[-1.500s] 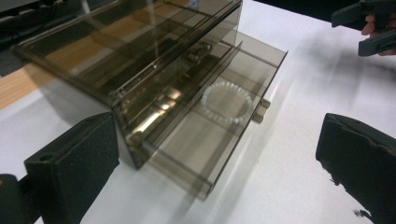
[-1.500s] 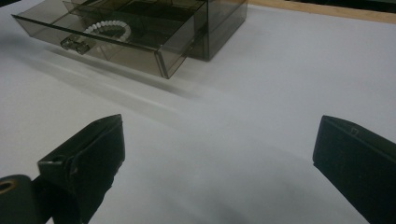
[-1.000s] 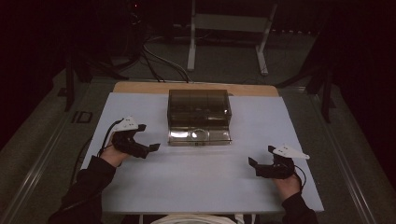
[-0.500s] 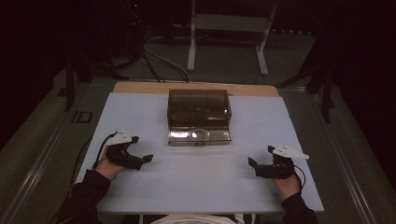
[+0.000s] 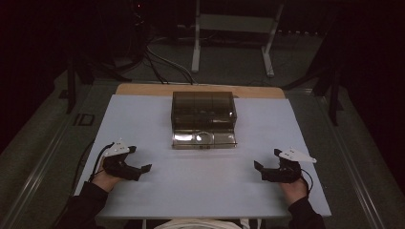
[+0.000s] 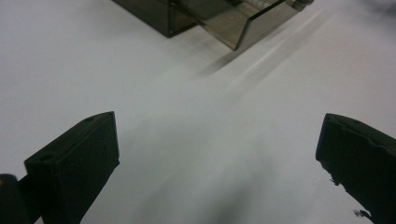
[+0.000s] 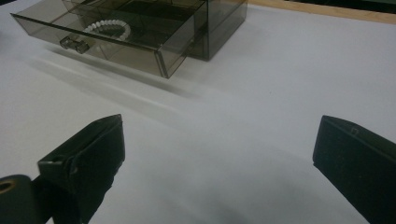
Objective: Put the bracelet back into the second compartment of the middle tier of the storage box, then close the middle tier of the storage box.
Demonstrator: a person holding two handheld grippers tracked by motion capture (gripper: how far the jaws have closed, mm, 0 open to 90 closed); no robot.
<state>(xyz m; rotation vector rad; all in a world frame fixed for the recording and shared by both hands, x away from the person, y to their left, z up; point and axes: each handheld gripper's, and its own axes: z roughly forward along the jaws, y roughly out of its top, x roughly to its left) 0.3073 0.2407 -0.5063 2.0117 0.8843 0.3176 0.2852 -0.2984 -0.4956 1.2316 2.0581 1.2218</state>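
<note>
High view: both grippers rest apart on the table, drawer box between and beyond them.

Left gripper (image 5: 143, 169) lies near the table's (image 5: 143, 119) left front corner, right gripper (image 5: 260, 168) near the right front; both are released, jaws spread wide and holding nothing, as each gripper view confirms. The smoky box (image 5: 204, 110) stands mid-table toward the far edge, well apart from both, its bottom drawer (image 7: 109, 32) pulled out with a white beaded ring (image 7: 108, 29) lying inside. The step looks like a pause, either ahead of a reach or with the work finished. A next move would likely call for one gripper to travel forward to the drawer's small handle (image 7: 74, 44), or down onto the ring.
</note>
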